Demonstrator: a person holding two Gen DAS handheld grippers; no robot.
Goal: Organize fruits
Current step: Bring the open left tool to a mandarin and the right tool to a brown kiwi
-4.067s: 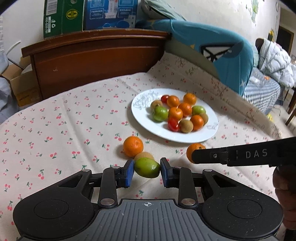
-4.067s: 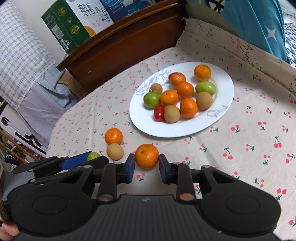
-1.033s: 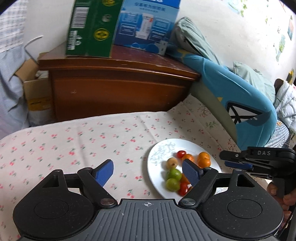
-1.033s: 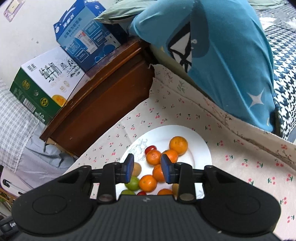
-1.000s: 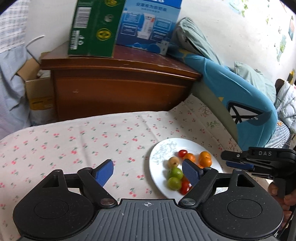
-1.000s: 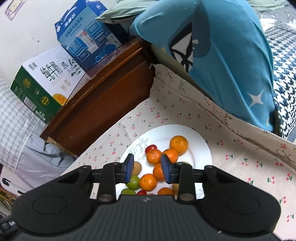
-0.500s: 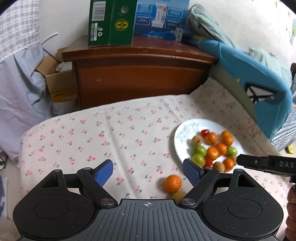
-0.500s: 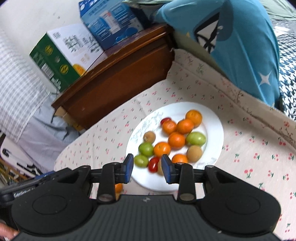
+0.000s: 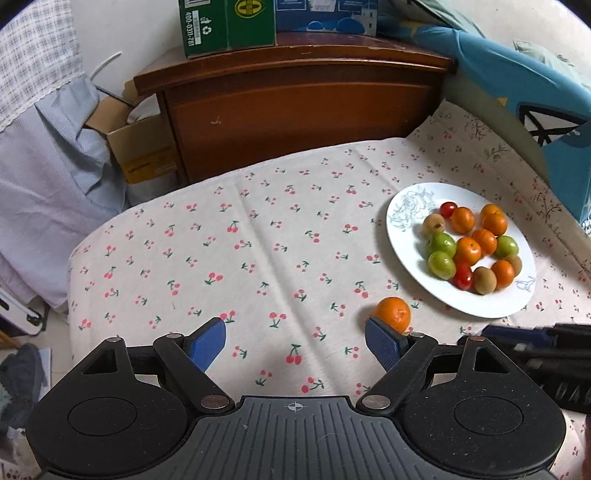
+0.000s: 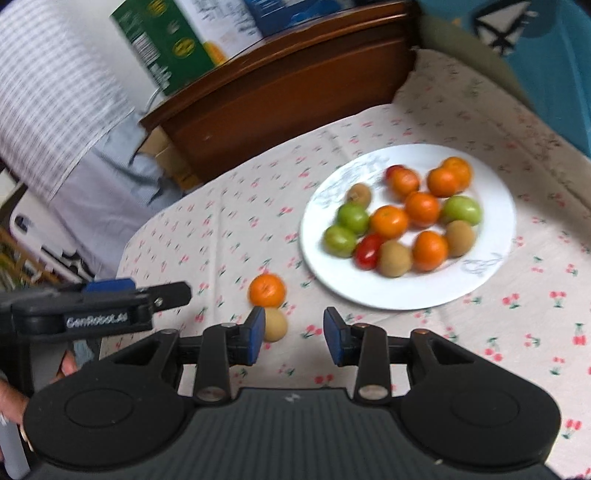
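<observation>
My left tongs (image 9: 295, 341) are spread wide over the cherry-print cloth (image 9: 258, 258), with nothing between them. My right tongs (image 10: 293, 334) are parted as well, though less widely, and they too hold nothing.

The white plate (image 9: 406, 206) sits on the bench to the right, near the blue cushion (image 9: 517, 85). On it lie oranges, green fruits, brown fruits and small red tomatoes, bunched close and touching one another.

Two fruits are off the plate. An orange (image 9: 393, 314) lies on the cloth just beside the plate's near rim, right by my left tongs' right fingertip in the left view. From the right view that orange (image 10: 267, 290) touches a brown fruit (image 10: 275, 325), which lies just by my right tongs' left fingertip, partly hidden behind it.

Behind the bench stands a wooden cabinet (image 9: 295, 103) with a green box (image 9: 225, 26) on top.
</observation>
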